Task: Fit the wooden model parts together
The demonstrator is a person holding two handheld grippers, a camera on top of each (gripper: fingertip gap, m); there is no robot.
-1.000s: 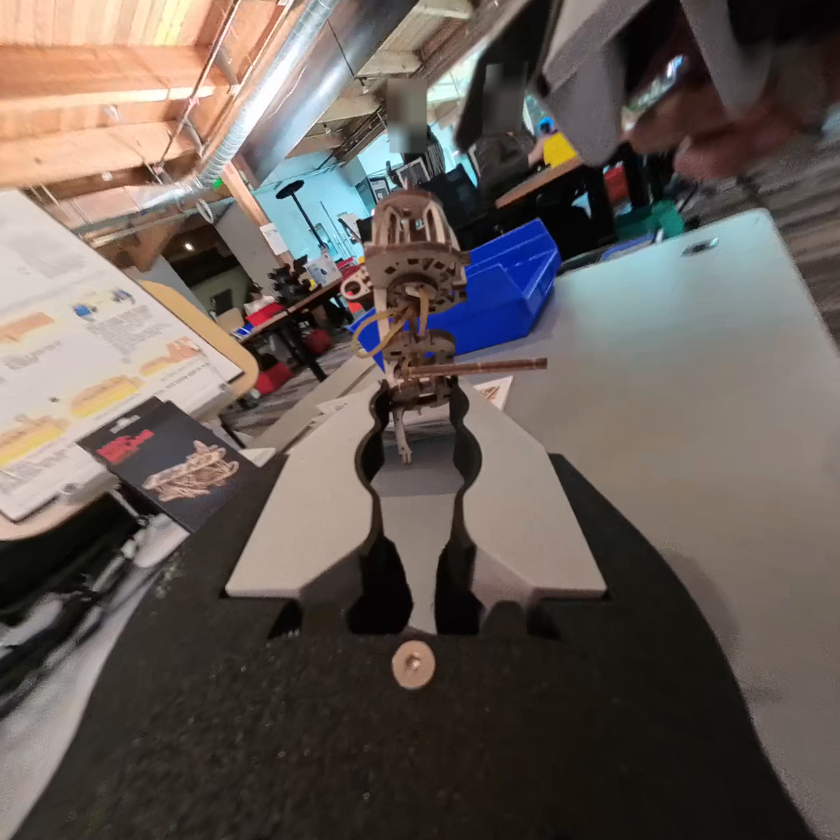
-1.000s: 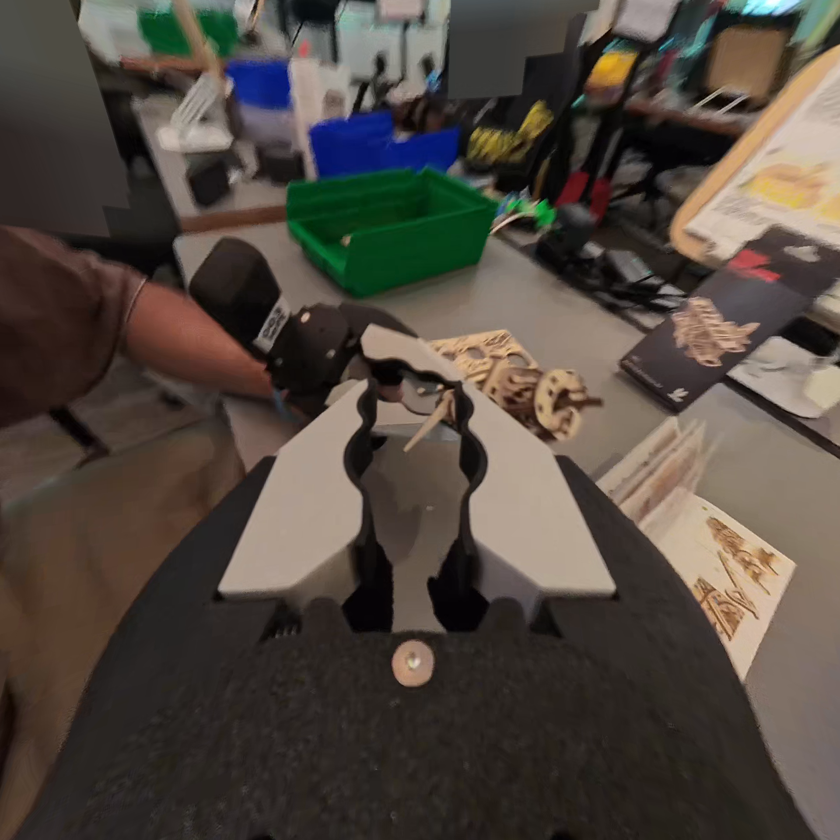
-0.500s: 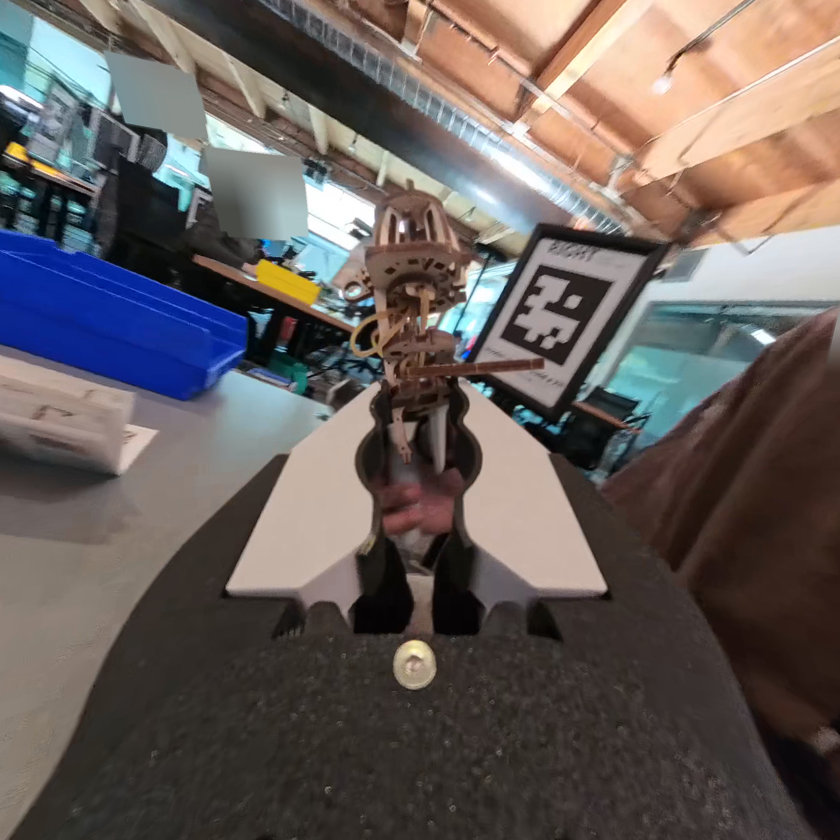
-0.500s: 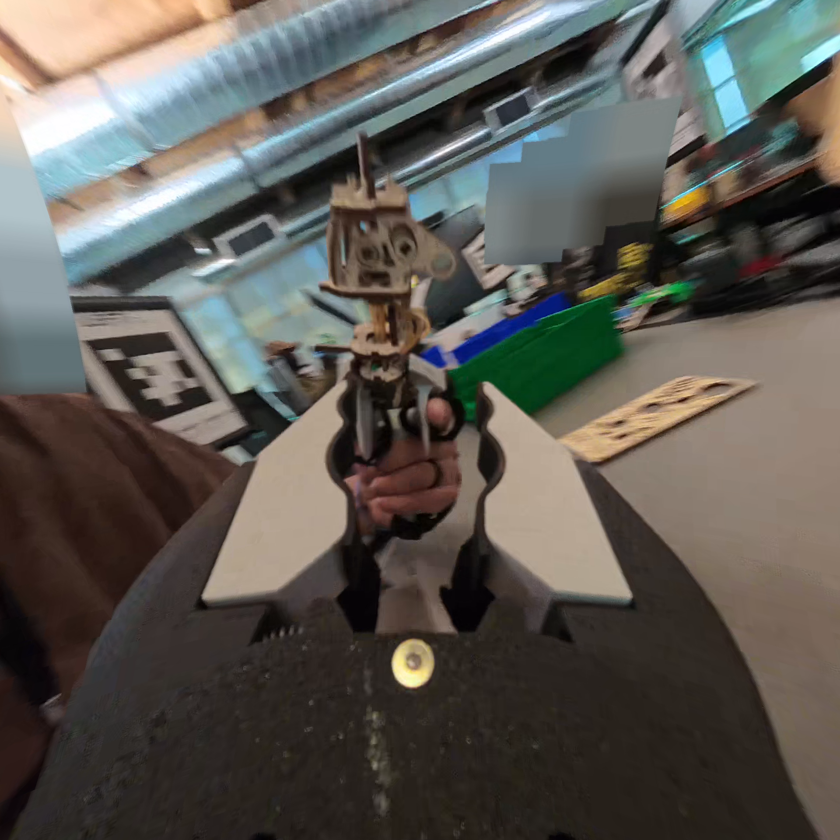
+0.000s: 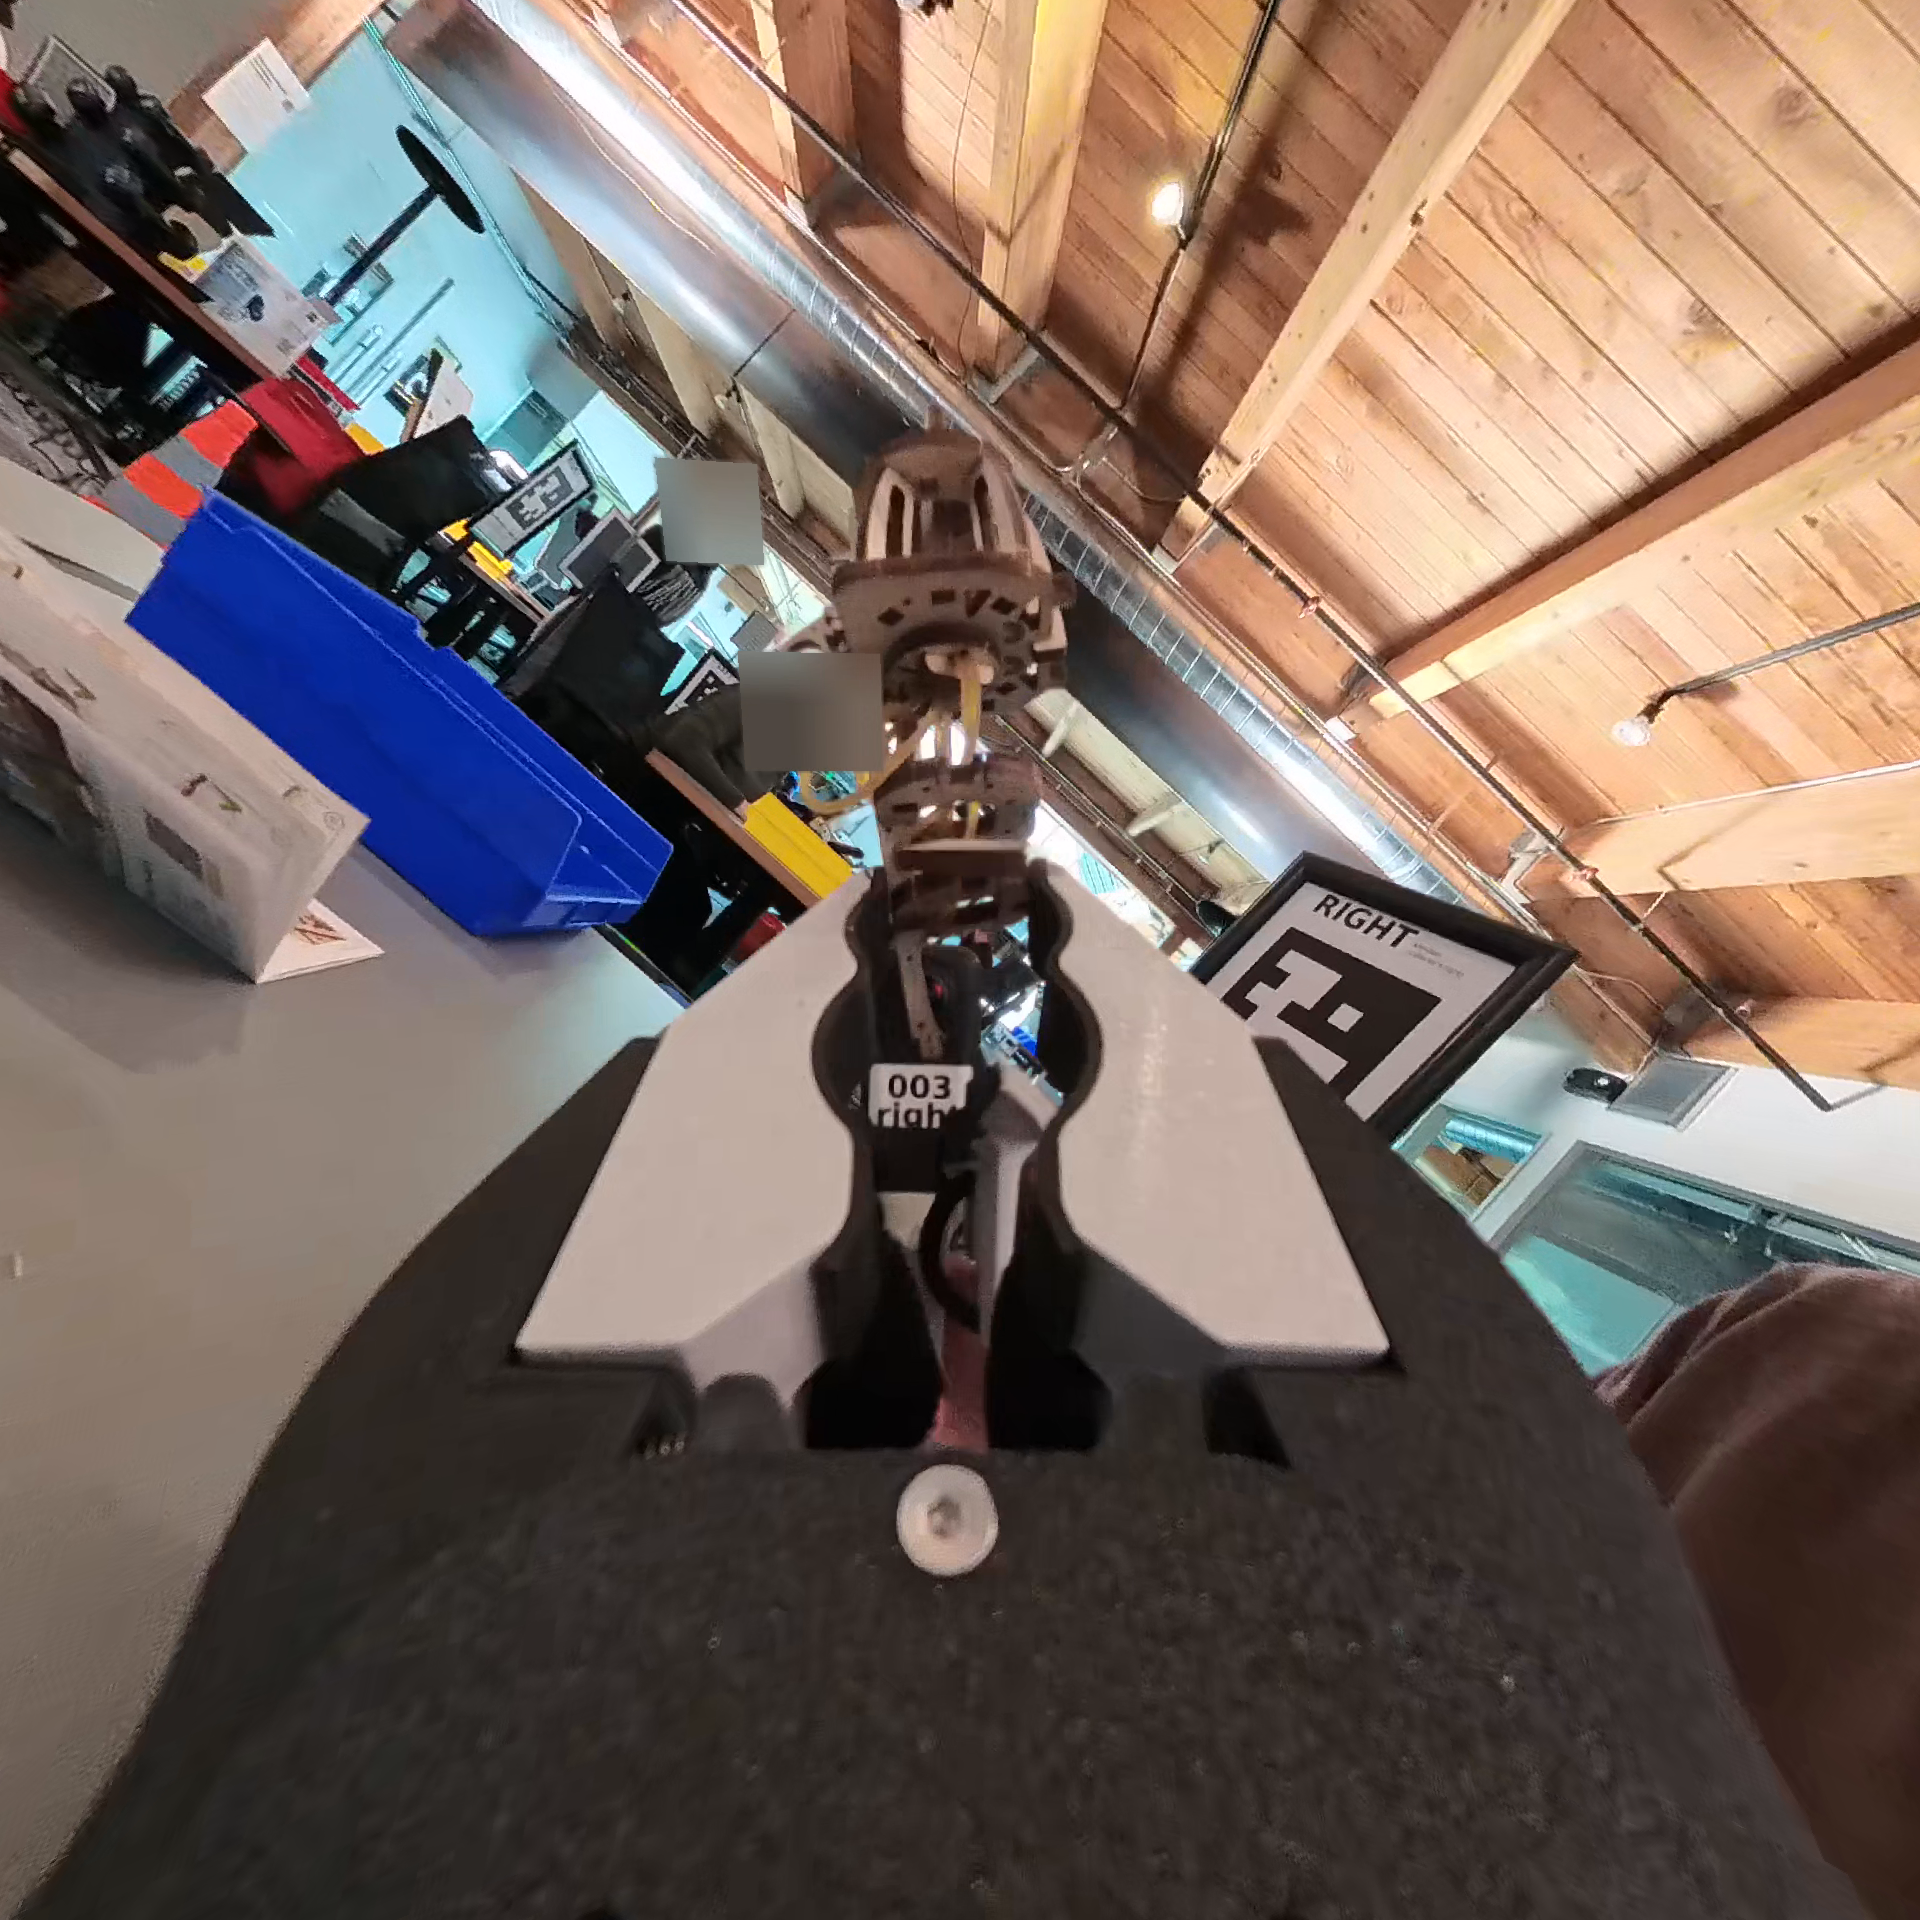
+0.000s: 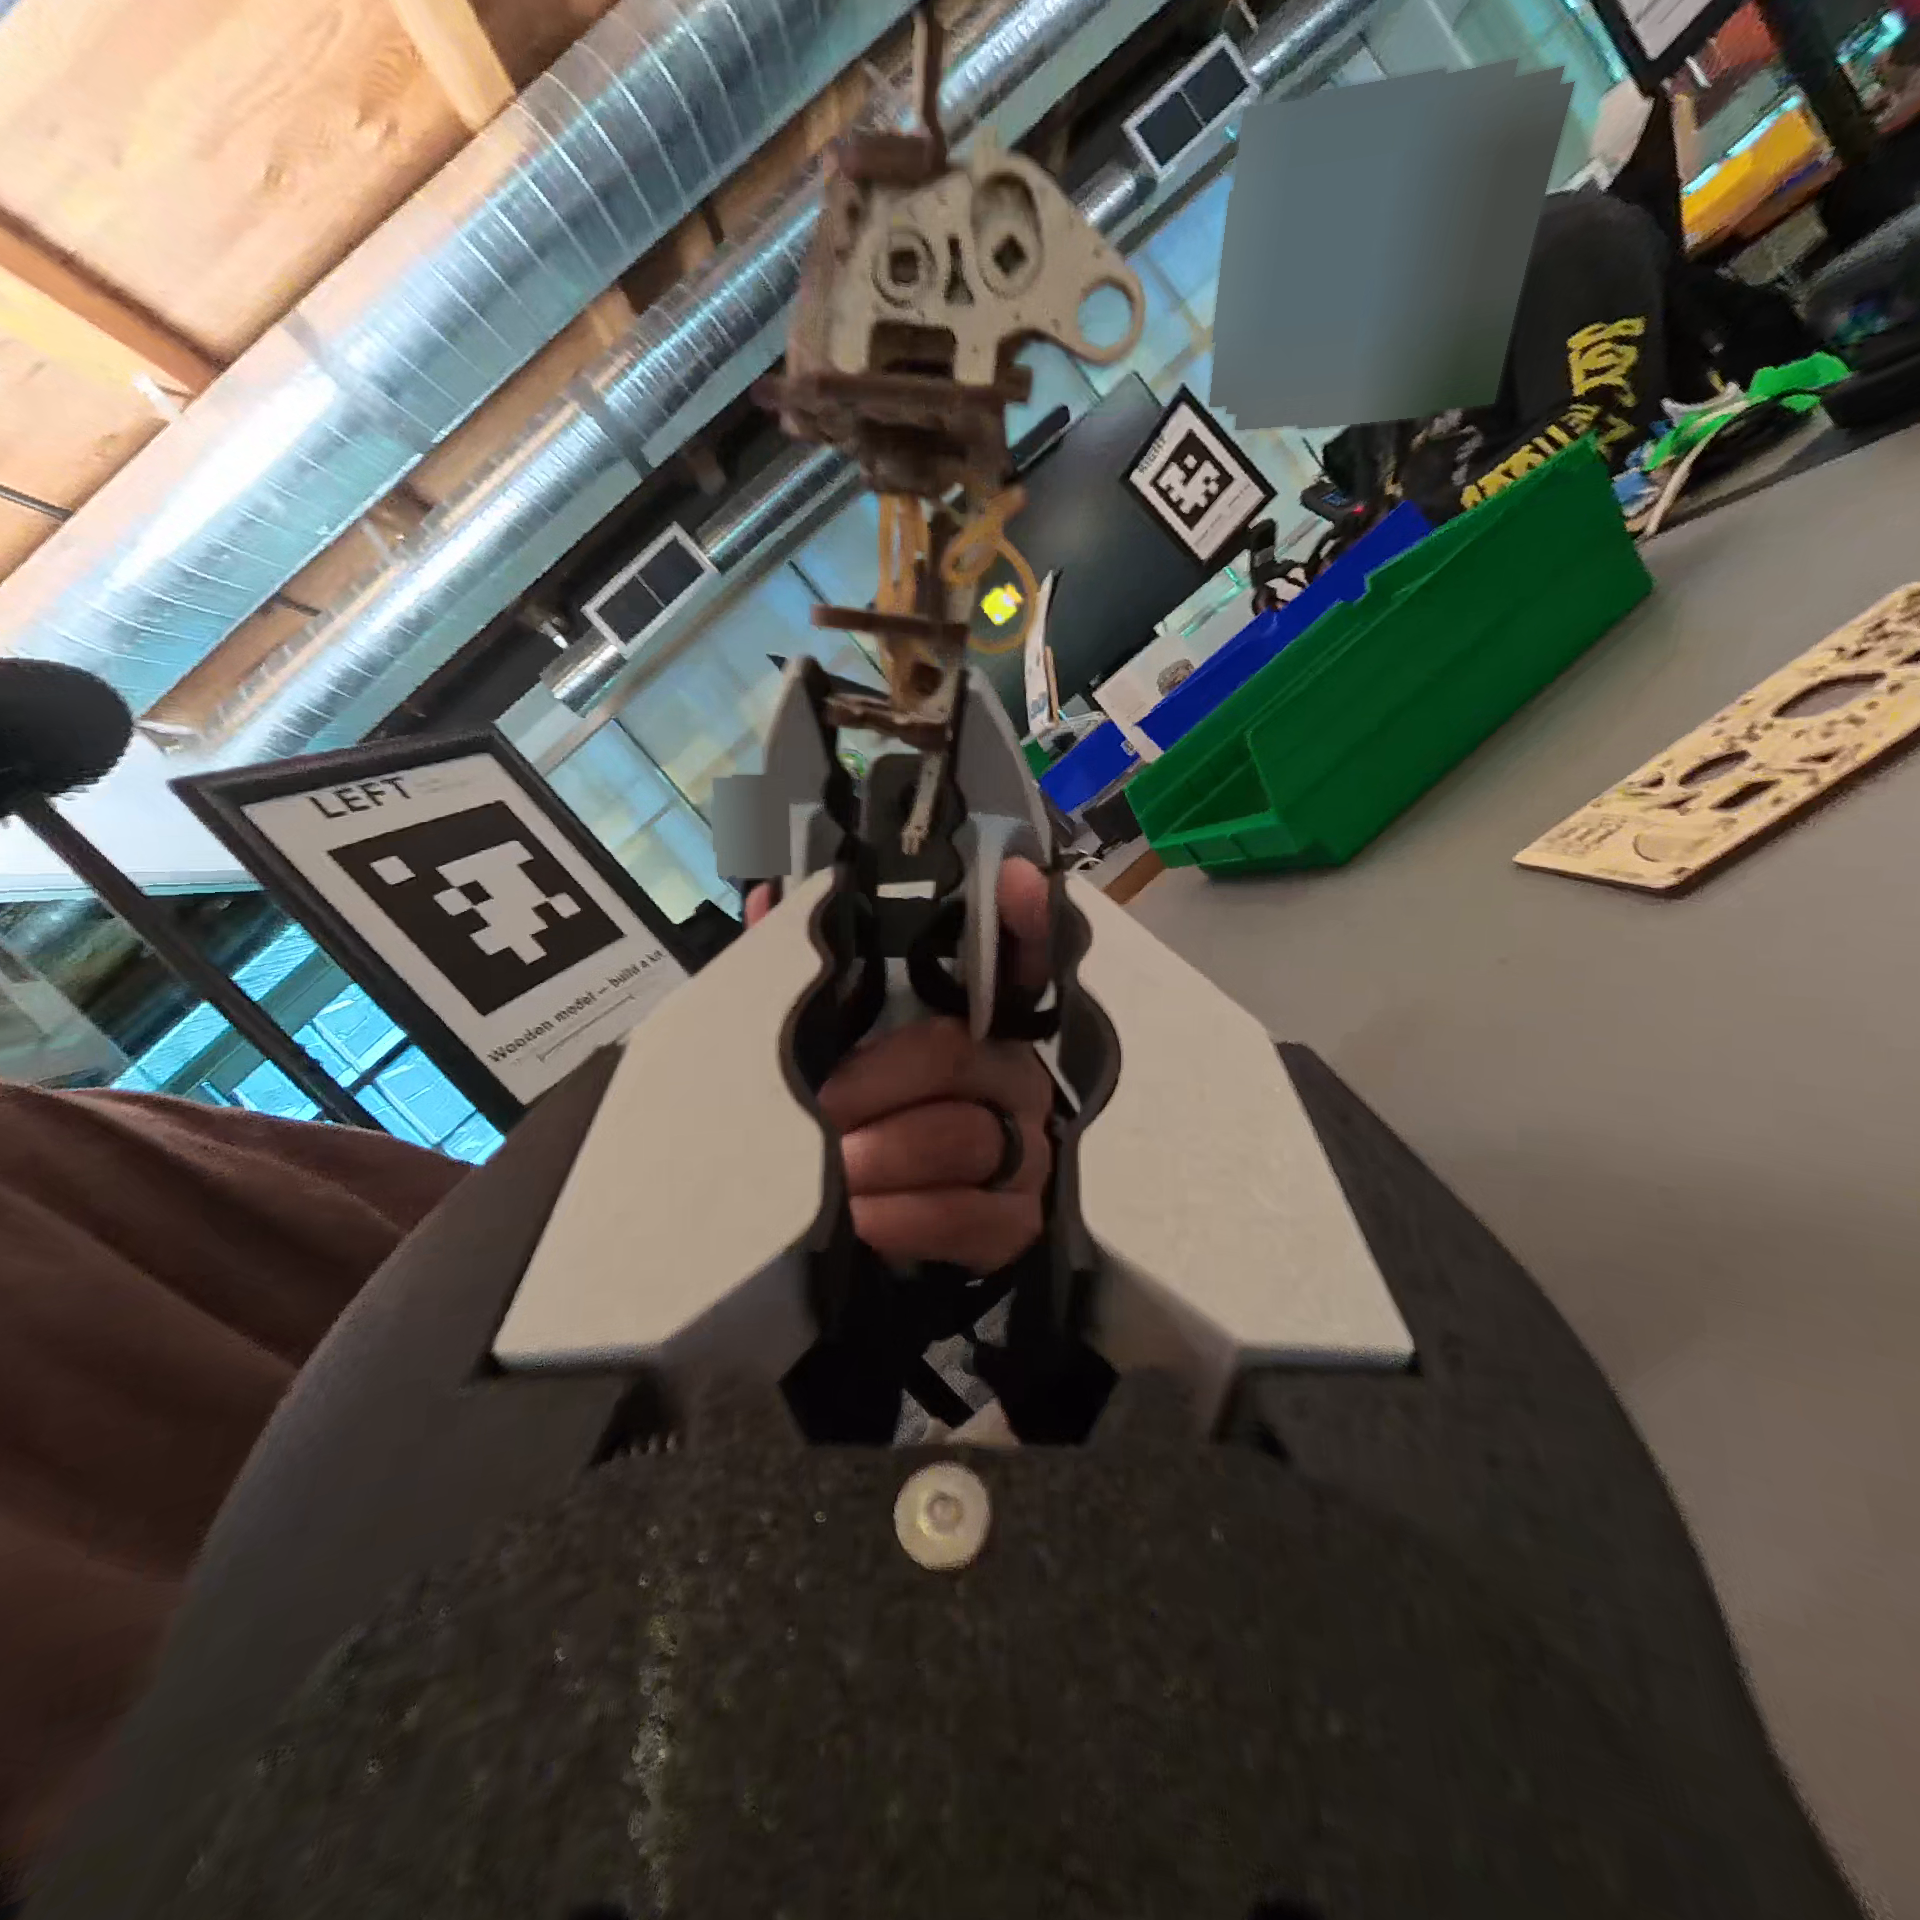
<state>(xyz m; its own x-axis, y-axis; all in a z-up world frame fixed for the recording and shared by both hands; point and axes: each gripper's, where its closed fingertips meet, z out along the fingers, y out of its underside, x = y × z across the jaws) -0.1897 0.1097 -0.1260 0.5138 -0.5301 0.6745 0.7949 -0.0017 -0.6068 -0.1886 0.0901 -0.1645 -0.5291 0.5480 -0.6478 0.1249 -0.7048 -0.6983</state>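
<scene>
Holding the half-built wooden model [image 5: 951, 665] tight, the left gripper [image 5: 956, 914] lifts it above the counter [image 5: 208, 1195] while the right gripper [image 6: 935, 904] waits open, with more parts left.

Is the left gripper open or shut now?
Shut on the wooden model. In the left wrist view the left gripper has its fingertips pressed against the model's base, and the model stands up above them.

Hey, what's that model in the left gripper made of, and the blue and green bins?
The wooden model looks like thin laser-cut plywood, matte tan with dark scorched edges; yellowish loops on it seem to be rubber bands. The blue bin and green bin look like moulded plastic, smooth, uniform in colour, slightly glossy.
</scene>
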